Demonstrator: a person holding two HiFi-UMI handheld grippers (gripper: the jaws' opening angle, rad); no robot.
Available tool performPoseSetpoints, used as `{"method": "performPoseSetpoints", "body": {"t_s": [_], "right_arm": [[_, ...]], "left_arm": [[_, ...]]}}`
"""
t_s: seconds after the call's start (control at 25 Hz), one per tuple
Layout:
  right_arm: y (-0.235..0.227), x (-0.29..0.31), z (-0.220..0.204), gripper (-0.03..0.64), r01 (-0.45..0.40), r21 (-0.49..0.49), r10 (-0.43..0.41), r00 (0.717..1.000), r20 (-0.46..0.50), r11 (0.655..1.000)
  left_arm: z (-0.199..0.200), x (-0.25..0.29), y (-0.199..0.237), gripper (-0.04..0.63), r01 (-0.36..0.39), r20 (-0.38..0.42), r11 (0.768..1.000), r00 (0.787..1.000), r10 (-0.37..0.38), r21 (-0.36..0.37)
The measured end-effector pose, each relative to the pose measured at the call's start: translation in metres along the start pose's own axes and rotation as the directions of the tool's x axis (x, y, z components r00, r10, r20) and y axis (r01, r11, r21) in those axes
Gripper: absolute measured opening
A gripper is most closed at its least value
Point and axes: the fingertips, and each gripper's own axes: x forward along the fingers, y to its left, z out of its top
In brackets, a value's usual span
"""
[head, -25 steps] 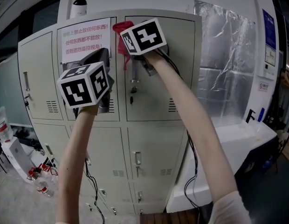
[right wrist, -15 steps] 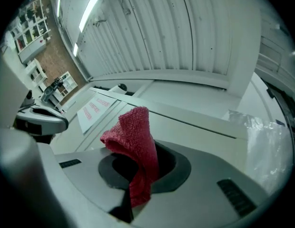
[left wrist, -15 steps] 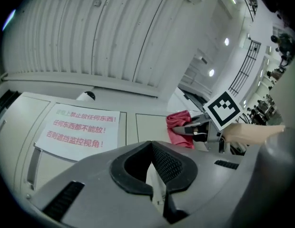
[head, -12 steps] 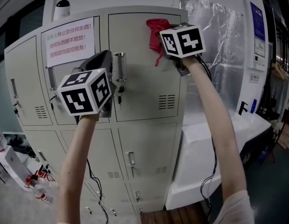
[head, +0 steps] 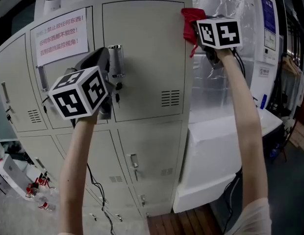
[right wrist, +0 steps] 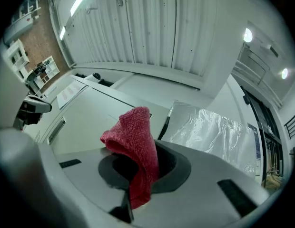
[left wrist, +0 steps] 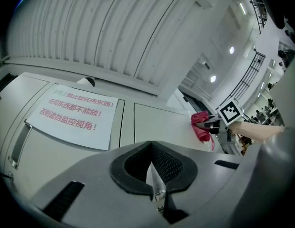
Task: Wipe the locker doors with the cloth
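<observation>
Mid-wipe imo. R gripper point(right wrist: 138, 184) is pinched tight on the red cloth point(head: 191, 19), up at the upper right corner of the top locker door point(head: 142, 58). L gripper point(left wrist: 154, 175) is clamped on its metal handle point(head: 115, 60). Next prob: sweep the cloth down/left w/ steady pressure.

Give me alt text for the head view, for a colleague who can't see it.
The right tongs hold a red cloth at the top right corner of a grey locker door. The left tongs grip that door's metal handle; a printed notice is on the next door left.
</observation>
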Motion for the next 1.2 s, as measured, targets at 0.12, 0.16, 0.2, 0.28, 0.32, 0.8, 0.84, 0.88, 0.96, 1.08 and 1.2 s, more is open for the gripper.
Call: {"method": "performPoseSetpoints", "body": {"t_s": [0.12,0.16,0.2,0.28,0.32,0.8,0.84,0.88,0.96,1.08,1.2], "right_arm": [[0.001,0.000,-0.001,0.029,0.000,-0.003,0.000,1.000,-0.003,1.000],[0.001,0.000,-0.001,0.029,0.000,-0.003,0.000,1.000,-0.004,1.000],[0.001,0.000,-0.001,0.029,0.001,-0.004,-0.001,1.000,-0.006,1.000],[0.000,0.001,-0.001,0.029,-0.001,-0.006,0.001,1.000,-0.014,1.000],[0.001,0.001,0.000,0.029,-0.002,-0.005,0.001,1.000,-0.019,1.000],[0.135,-0.041,0.068,0.029,-0.261,-0.047,0.265,0.942,0.204,0.964],[0.150,-0.041,0.070,0.029,-0.288,-0.044,0.291,0.933,0.210,0.956],[0.164,-0.040,0.071,0.029,-0.312,-0.041,0.313,0.926,0.211,0.949],[0.191,-0.037,0.069,0.029,-0.346,-0.045,0.348,0.915,0.206,0.937],[0.226,-0.028,0.060,0.029,-0.392,-0.051,0.395,0.899,0.192,0.918],[0.257,-0.017,0.053,0.029,-0.436,-0.041,0.437,0.883,0.172,0.899]], "left_arm": [[0.002,-0.001,0.004,0.015,-0.008,0.006,1.000,1.000,0.008,-0.013],[0.003,-0.001,0.005,0.015,-0.010,0.009,1.000,1.000,0.010,-0.017],[0.005,-0.002,0.006,0.017,-0.012,0.013,1.000,1.000,0.012,-0.021],[0.010,-0.006,0.009,0.015,-0.018,0.022,1.000,1.000,0.019,-0.023],[0.012,-0.008,0.011,0.015,-0.024,0.026,1.000,0.999,0.024,-0.020],[0.034,-0.046,0.030,0.015,-0.078,0.037,0.997,0.996,0.077,0.015],[0.034,-0.048,0.030,0.015,-0.080,0.035,0.997,0.996,0.080,0.017],[0.034,-0.051,0.030,0.017,-0.082,0.033,0.996,0.996,0.082,0.016],[0.033,-0.056,0.030,0.017,-0.083,0.028,0.996,0.996,0.083,0.014],[0.031,-0.063,0.028,0.015,-0.080,0.017,0.997,0.997,0.080,0.022],[0.027,-0.068,0.030,0.015,-0.080,0.004,0.997,0.997,0.080,0.022]]}}
